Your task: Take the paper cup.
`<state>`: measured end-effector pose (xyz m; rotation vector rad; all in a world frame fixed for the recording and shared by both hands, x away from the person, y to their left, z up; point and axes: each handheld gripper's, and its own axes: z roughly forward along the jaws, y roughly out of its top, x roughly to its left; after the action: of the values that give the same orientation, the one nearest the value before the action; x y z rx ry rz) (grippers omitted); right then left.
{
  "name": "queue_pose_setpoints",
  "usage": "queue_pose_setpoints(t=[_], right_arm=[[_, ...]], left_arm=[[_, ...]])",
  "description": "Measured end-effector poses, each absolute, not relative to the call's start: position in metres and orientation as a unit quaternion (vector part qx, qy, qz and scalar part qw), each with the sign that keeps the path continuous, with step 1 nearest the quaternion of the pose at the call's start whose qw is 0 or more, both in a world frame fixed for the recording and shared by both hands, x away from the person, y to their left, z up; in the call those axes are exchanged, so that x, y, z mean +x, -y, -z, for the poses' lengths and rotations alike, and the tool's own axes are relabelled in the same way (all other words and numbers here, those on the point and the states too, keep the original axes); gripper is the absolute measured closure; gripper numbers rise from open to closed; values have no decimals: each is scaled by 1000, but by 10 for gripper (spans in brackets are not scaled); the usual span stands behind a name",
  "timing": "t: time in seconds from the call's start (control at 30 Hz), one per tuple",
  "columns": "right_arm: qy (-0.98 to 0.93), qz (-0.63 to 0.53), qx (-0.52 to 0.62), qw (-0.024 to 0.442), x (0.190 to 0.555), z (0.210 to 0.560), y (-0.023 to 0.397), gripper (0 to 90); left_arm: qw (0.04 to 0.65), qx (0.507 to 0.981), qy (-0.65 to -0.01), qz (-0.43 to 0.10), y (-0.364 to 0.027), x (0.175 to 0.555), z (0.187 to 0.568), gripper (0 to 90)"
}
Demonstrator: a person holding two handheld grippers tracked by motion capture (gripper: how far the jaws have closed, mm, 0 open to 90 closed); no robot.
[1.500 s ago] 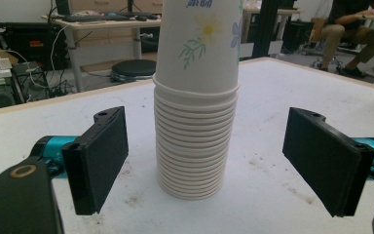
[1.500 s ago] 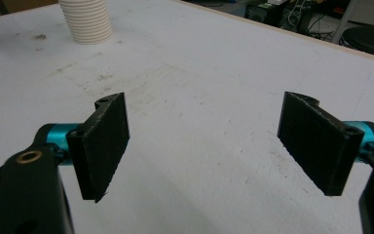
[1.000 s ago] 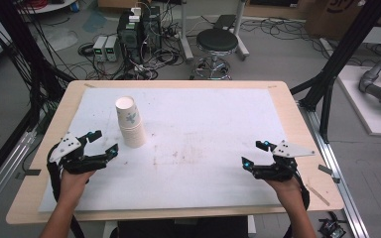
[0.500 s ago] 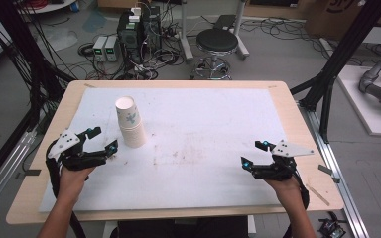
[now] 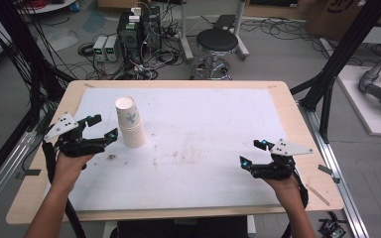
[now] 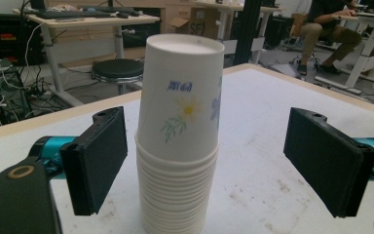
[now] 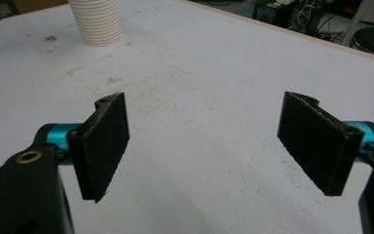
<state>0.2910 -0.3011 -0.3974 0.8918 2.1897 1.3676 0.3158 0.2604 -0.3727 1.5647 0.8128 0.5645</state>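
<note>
Cup stack (image 5: 130, 122) btwn open left tool (image 5: 100, 128) jaws, apparently untouched; table (image 5: 287, 106) edges far.

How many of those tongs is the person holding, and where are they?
2. Left tongs sit open beside the cup stack, not touching it; right tongs sit open over the bare mat near the right edge.

Lab workspace: cabled electronics boxes (image 5: 138, 27) on floor beyond table (image 5: 287, 106), black frame struts (image 5: 345, 52), stool (image 5: 217, 40), desks (image 6: 83, 19).
</note>
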Motion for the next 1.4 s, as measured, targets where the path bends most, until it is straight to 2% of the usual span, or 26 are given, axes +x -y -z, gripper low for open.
queue_pose_setpoints(t=[0.53,0.97,1.2,1.4], right_arm=[[-787,-486,320,203,291,397,299,194],[-788,-486,319,203,291,398,300,196],[-787,-486,321,203,291,397,301,195],[-787,-487,320,203,290,397,301,196]], left_arm=[[570,701,-356,-239,-244,354,344,161],[551,719,-358,-227,-228,381,345,169],[556,723,-343,-224,-227,385,348,316],[562,721,-337,-226,-228,384,347,335]])
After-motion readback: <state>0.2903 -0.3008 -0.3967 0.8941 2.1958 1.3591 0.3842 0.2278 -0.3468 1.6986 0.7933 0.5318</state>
